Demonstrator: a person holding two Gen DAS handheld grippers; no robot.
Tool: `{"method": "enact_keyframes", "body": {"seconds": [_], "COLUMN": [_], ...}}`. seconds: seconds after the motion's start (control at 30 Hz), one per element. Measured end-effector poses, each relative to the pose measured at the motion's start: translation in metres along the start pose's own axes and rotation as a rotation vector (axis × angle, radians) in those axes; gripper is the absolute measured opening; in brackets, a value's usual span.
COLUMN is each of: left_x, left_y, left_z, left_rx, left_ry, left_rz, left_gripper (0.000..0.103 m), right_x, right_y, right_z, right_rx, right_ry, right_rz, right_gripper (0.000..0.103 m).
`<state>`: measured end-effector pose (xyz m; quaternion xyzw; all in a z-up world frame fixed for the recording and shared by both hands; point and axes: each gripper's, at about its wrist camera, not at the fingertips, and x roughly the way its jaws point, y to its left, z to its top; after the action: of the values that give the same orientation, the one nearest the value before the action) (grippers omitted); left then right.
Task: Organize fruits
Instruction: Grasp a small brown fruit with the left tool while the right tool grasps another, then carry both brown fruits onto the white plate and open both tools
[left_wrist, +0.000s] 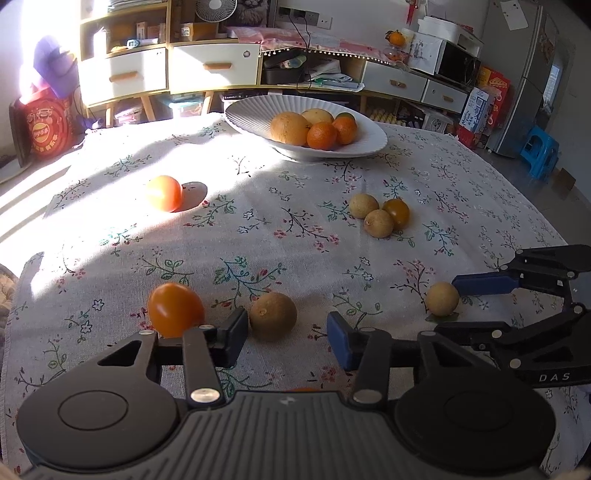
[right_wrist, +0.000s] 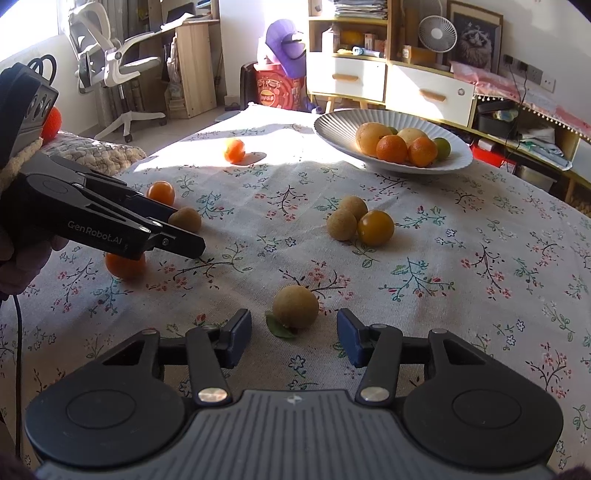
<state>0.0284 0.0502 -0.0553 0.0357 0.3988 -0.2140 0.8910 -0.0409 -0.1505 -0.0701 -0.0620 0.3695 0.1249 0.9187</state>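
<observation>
Two small round fruits are about to be picked up. Both lie well away from the white bowl (left_wrist: 258, 107), on the side of it nearest the cameras. The first brown fruit (left_wrist: 272, 315) sits between the fingers of the left gripper (left_wrist: 286, 338). Its jaws stand apart, and the blue pad is not touching the fruit yet. The second brown fruit (right_wrist: 295, 306) sits on a green leaf (right_wrist: 280, 330), between the fingers of the right gripper (right_wrist: 293, 336). Those jaws are apart too, with a gap on each side.

These fruits are round and smooth, so one could roll off if a pad pushes it from just one side. A hard squeeze could also make one pop out. The orange fruit (left_wrist: 175, 309) just beside the left gripper could get bumped and roll away.

More fruit waits. Three little ones (left_wrist: 380, 214) huddle together, closer to the bowl. One sunny orange fruit (left_wrist: 164, 192) lies alone, off to the bowl's left in the left view. The bowl already holds several oranges and yellow fruits.

Everything rests on a flowery tablecloth (left_wrist: 258, 236), part in bright sun. Behind the bowl stand a cabinet (left_wrist: 212, 66) with white drawers and a small fan (left_wrist: 216, 9). A fridge (left_wrist: 532, 92) and a blue stool (left_wrist: 541, 151) are off to the bowl's right.
</observation>
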Motion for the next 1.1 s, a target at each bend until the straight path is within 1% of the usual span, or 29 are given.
{"method": "enact_keyframes", "body": {"seconds": [0.17,0.23,0.3,0.43,0.5,0.7,1.1], "left_x": [0.0,0.0,0.0,0.0,-0.001,-0.001,-0.001], "left_y": [0.003,0.003,0.004,0.004,0.003,-0.002,-0.009], "left_z": [0.002,0.002,0.002,0.002,0.002,0.003,0.014], "left_rx": [-0.014,-0.019,-0.022,-0.02,-0.014,0.005,0.009], "left_ry": [-0.001,-0.003,-0.002,-0.004,-0.007,-0.011,-0.027], "left_rz": [0.008,0.013,0.015,0.012,0.011,0.006,0.002], "left_gripper": [0.024,0.02,0.014,0.013,0.013,0.013,0.013], "right_x": [-0.001,-0.001,0.0,0.0,0.0,-0.002,-0.002], "right_y": [-0.001,-0.001,-0.001,-0.001,-0.001,-0.002,-0.001], "right_z": [0.003,0.004,0.004,0.004,0.005,0.007,0.014], "right_rx": [0.007,0.009,0.01,0.005,0.002,0.008,0.008], "right_ry": [-0.007,-0.008,-0.007,-0.009,-0.014,-0.023,-0.037], "right_rz": [-0.001,0.001,0.006,0.01,0.007,0.007,0.0], "right_gripper": [0.042,0.038,0.035,0.027,0.025,0.024,0.024]}}
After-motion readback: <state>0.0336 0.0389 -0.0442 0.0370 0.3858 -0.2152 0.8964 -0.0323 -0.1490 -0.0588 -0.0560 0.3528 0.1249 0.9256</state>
